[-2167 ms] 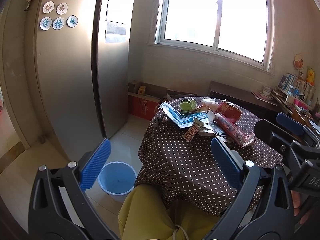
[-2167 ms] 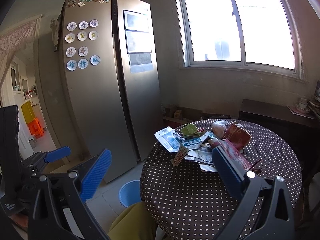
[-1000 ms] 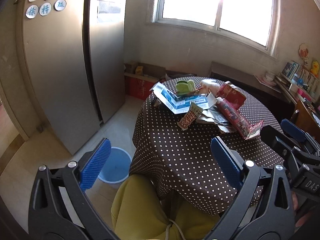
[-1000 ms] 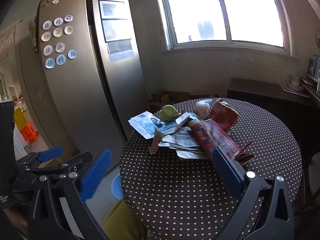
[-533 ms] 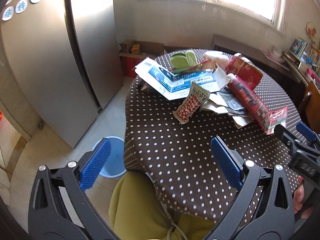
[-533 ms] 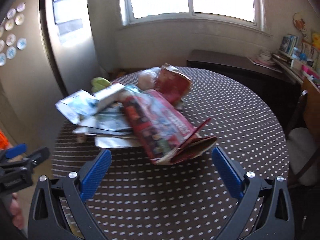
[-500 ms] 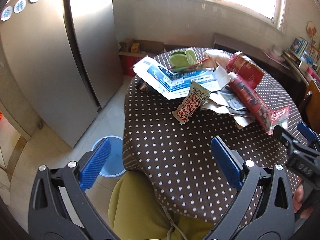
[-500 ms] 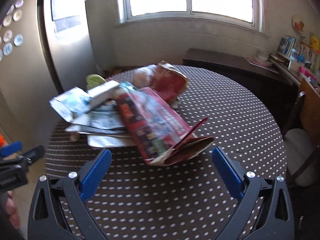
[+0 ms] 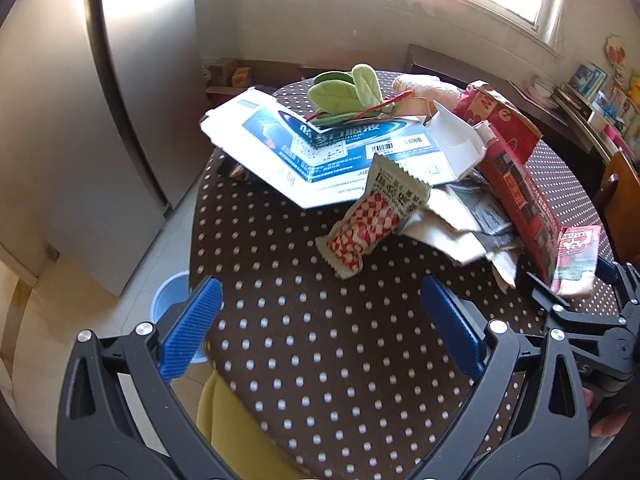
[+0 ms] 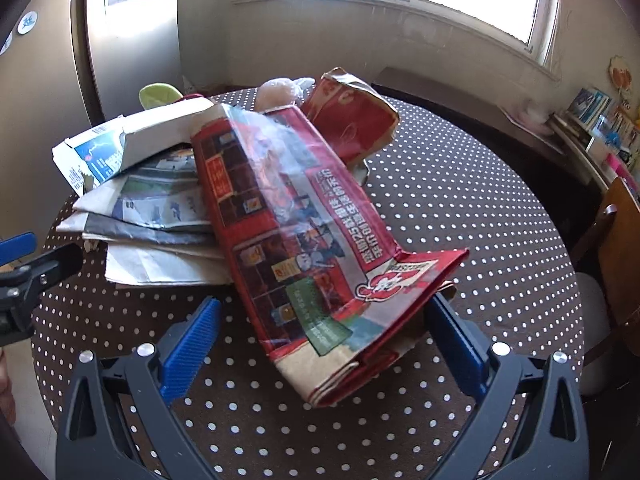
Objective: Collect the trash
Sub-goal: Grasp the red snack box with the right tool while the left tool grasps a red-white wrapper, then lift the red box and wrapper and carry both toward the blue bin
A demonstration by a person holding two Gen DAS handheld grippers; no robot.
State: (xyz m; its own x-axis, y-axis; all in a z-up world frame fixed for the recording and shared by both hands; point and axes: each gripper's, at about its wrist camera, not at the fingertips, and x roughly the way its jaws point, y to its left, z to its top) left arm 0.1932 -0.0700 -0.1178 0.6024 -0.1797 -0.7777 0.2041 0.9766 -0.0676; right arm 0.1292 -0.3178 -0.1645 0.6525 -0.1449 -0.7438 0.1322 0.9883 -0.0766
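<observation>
A pile of trash lies on a round table with a brown polka-dot cloth (image 9: 320,352). It holds a red-checked snack wrapper (image 9: 368,228), a flattened blue-and-white box (image 9: 320,148), papers (image 10: 152,224), a long red printed bag (image 10: 296,240) and a red paper bag (image 10: 352,120). My left gripper (image 9: 320,328) is open, short of the snack wrapper. My right gripper (image 10: 320,344) is open, its blue pads either side of the long red bag's near end. The right gripper also shows in the left wrist view (image 9: 568,304).
A blue bin (image 9: 168,300) stands on the floor left of the table, beside a tall fridge (image 9: 72,120). Green leaf-shaped items (image 9: 348,88) top the pile. A wooden chair (image 10: 616,248) and a dark sideboard (image 10: 460,96) are at the right.
Both grippers have moved closer to and lower over the table. The right one has come up to the long red bag. Both stay open.
</observation>
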